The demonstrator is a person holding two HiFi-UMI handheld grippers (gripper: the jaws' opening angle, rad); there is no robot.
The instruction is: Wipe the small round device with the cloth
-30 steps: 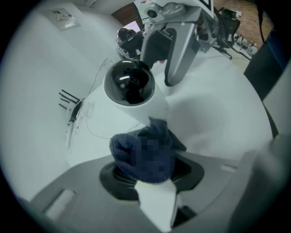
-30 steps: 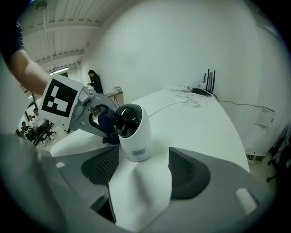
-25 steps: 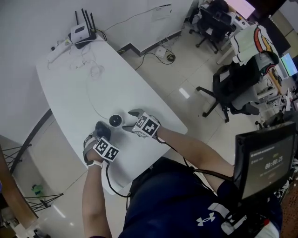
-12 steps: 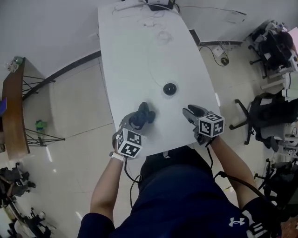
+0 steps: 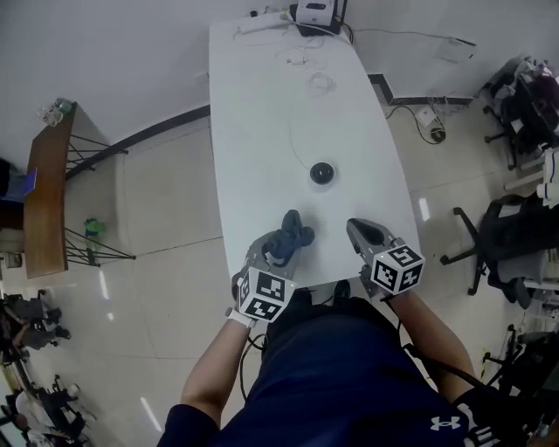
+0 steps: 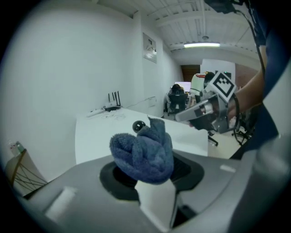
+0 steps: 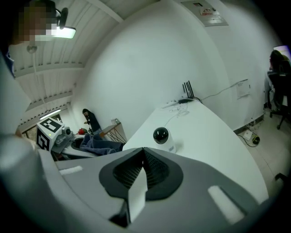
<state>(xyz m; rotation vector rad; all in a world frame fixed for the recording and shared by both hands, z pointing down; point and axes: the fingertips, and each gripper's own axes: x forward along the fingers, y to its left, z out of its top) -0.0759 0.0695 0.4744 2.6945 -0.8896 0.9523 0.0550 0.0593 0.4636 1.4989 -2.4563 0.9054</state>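
Observation:
The small round device (image 5: 321,173), black-faced on a white base, stands in the middle of the white table (image 5: 262,105); it also shows in the right gripper view as the device (image 7: 161,135) and small in the left gripper view as the device (image 6: 138,126). A bunched blue cloth (image 5: 290,236) is held in my left gripper (image 5: 281,247), shut on the cloth (image 6: 143,152), near the table's front edge and short of the device. My right gripper (image 5: 360,232) hovers at the front right, jaws shut with nothing between them (image 7: 142,159). A thin cable runs from the device to the far end.
A router (image 5: 314,13) with antennas, a power strip (image 5: 262,19) and coiled white cables (image 5: 321,83) lie at the table's far end. Office chairs (image 5: 502,236) stand on the floor at right, a wooden shelf (image 5: 44,201) at left.
The head view swung round so the table now runs straight ahead. My right gripper drew back from the device to the front right and its jaws went from open to shut. The left keeps the cloth.

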